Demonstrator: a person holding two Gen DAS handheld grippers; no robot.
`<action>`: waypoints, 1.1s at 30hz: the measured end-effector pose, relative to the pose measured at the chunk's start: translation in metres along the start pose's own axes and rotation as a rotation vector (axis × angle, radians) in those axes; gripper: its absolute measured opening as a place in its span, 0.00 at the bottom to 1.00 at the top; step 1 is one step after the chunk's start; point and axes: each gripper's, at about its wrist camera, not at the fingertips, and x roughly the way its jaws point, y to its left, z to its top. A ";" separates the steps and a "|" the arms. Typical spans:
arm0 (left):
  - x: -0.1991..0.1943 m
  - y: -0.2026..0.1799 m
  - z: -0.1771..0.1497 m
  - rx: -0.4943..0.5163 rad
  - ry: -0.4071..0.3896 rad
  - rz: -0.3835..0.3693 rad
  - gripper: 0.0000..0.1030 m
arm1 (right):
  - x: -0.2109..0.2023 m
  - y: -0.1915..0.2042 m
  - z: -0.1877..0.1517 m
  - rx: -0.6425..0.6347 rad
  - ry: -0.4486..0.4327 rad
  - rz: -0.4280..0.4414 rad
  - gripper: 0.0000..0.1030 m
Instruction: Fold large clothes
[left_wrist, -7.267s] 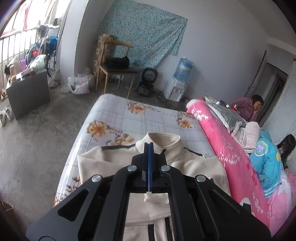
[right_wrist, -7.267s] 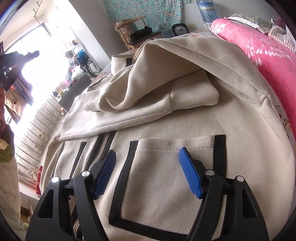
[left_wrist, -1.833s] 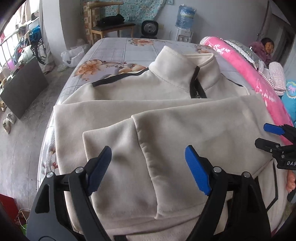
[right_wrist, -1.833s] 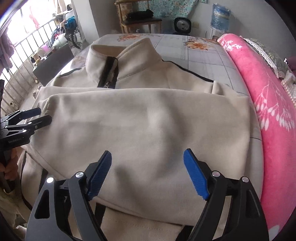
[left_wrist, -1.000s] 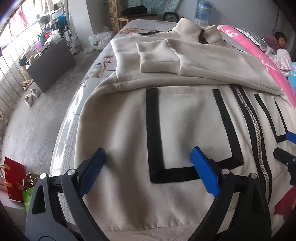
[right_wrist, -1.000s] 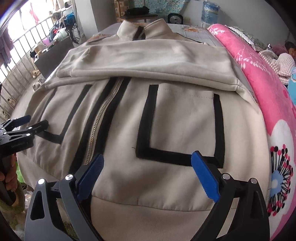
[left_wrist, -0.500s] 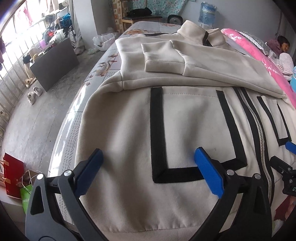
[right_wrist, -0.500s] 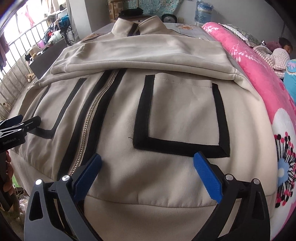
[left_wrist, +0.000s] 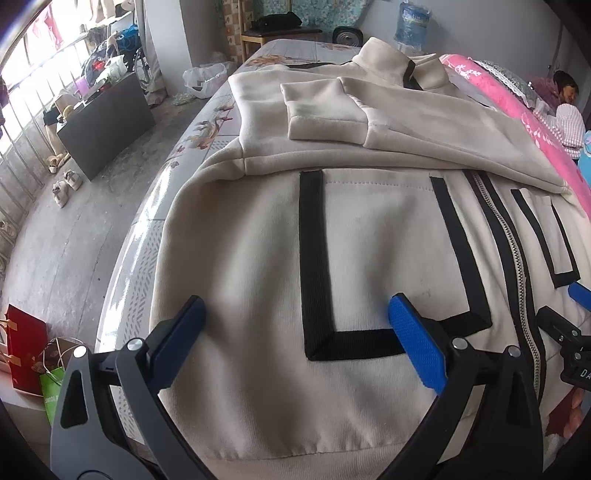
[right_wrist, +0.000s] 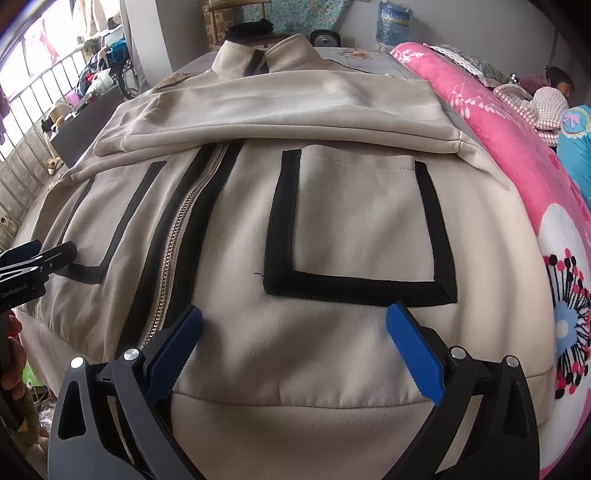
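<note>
A lived-in bedroom in a home. A bed (left_wrist: 207, 125) with a floral sheet fills the middle, and a rolled pink blanket (right_wrist: 491, 122) runs along its right edge. Beyond the bed's far edge stand a wooden chair (left_wrist: 280, 33), a small fan (left_wrist: 345, 37) and a water dispenser bottle (left_wrist: 410, 22). Shoes (left_wrist: 66, 184) sit on the bare concrete floor (left_wrist: 74, 236) near a barred window (left_wrist: 22, 110).

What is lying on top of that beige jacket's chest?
Both sleeves are folded across the jacket, one cuff uppermost. They hide the upper zipper and chest; only the collar shows beyond them.
</note>
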 end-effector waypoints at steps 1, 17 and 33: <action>0.000 0.000 0.000 0.002 -0.002 -0.001 0.94 | 0.000 0.000 0.000 0.003 0.001 -0.002 0.94; 0.001 0.000 0.004 0.040 0.031 -0.023 0.94 | 0.000 -0.001 -0.002 0.026 0.003 -0.014 0.94; 0.002 -0.001 0.004 0.008 0.025 -0.004 0.94 | 0.000 -0.001 -0.001 0.021 0.010 -0.012 0.94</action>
